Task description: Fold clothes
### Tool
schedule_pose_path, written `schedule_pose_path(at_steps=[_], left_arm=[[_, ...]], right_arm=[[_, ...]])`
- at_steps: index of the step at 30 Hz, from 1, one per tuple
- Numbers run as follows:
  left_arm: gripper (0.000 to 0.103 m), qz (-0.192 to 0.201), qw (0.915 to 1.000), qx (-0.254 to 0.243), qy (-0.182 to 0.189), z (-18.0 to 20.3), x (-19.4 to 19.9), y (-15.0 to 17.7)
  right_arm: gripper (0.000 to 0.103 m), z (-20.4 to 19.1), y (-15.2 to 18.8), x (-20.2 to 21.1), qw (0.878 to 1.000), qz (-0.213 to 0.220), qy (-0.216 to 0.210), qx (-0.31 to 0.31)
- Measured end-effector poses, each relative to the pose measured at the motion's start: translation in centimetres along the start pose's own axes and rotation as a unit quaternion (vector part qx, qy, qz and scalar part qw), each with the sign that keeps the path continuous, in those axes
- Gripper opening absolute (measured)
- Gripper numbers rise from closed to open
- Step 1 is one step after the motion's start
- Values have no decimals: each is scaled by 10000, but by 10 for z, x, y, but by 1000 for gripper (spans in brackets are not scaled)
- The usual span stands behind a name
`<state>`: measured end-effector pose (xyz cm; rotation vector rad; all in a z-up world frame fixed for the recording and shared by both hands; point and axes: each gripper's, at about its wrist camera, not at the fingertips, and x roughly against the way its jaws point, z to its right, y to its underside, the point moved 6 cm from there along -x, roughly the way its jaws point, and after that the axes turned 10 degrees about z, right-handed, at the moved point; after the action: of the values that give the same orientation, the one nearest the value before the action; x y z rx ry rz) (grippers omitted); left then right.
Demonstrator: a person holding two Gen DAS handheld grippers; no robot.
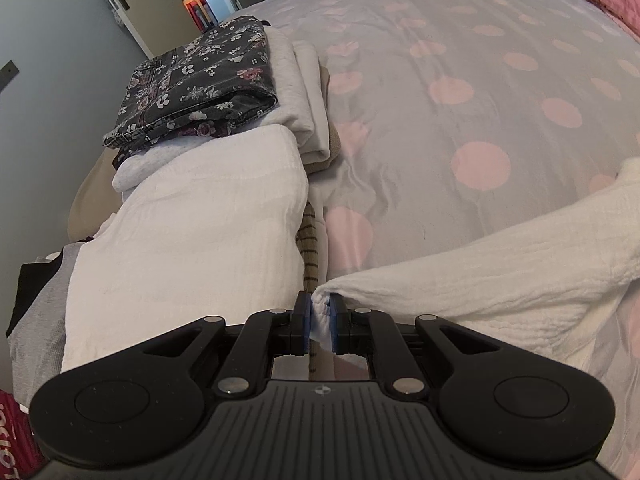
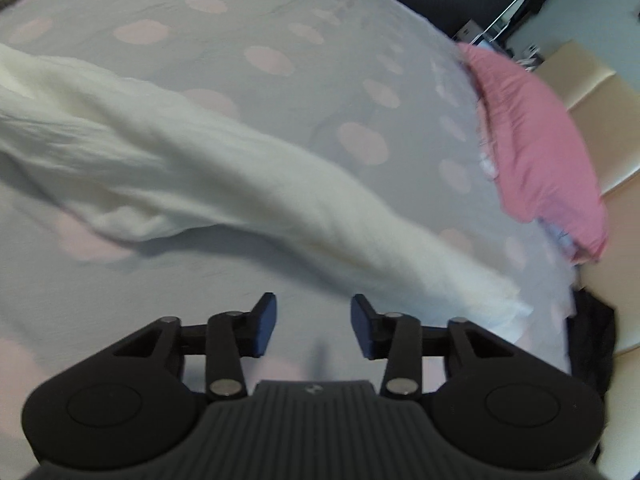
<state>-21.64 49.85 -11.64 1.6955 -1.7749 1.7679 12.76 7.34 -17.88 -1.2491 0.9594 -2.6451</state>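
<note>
Clothes are already stacked along the left side of the bed (image 1: 460, 80): a floral dark garment (image 1: 192, 88) is seen folded on top of cream and beige pieces, and nearer the camera a white folded piece (image 1: 192, 232) is laid over grey and black items, with a striped fabric (image 1: 310, 256) peeking out at its edge. A good share of the job can be judged done from that pile.

And now the white garment (image 1: 480, 292) is in play! One corner of it is pinched by the left gripper (image 1: 320, 316), whose jaws are closed nearly together on the cloth, with a little white fabric showing between the blue pads (image 1: 306, 320). From there the garment is stretched away to the right across the dotted duvet, loosely bunched and not yet squared.

In the right wrist view, the same white garment (image 2: 248, 184) is seen running diagonally across the duvet (image 2: 280, 20), blurred, its far end lying near the pink pillow (image 2: 536, 136). The right gripper (image 2: 313, 326) is held above the duvet with its jaws spread well apart and nothing between them; the cloth lies just ahead of the fingertips, not gripped.

So this piece is judged barely started: it remains to be spread, folded and added to the stack. A dark item (image 2: 592, 344) at the bed's right edge may also be waiting, though what it is cannot be told.
</note>
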Motion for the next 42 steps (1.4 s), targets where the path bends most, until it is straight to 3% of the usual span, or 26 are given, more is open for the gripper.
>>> schedule_pose_path(at_steps=[3,5,7,8,13,18,26,33,37,42], left_arm=[[8,44,10000,68,19,-1,-1,-4],[8,78,9999,98,28,-1,-1,-7],[8,116,9998,142,38,-2,0,-11],[8,161,9997,194,42,-3,1,-13],[7,491,9975,508,52,-13,13,-28],[7,1037,9912,822,16,-25,37,-46],[7,1889,9723,1359,226,-43,91,-62],[7,2346,9609,1448,268,-50,133,-51],[7,2214,9659,1326,222,-52,134,-42],[7,1707,9786,1124,239,-45,111,-29]], right_arm=[[52,20,-4,-21,9996,-10,270,37],[47,30,-8,-31,9995,9,307,-6],[11,38,-14,-38,9997,-32,178,-191],[8,43,-19,-39,9993,-28,170,-339],[5,70,-51,-21,9943,271,426,-934],[5,91,-70,23,9907,398,820,-1011],[5,128,-66,121,9797,590,1457,-1246],[5,128,-44,205,9790,576,1501,-1254],[5,121,-33,225,9834,438,1262,-1226],[5,92,-15,181,9889,77,804,-1246]])
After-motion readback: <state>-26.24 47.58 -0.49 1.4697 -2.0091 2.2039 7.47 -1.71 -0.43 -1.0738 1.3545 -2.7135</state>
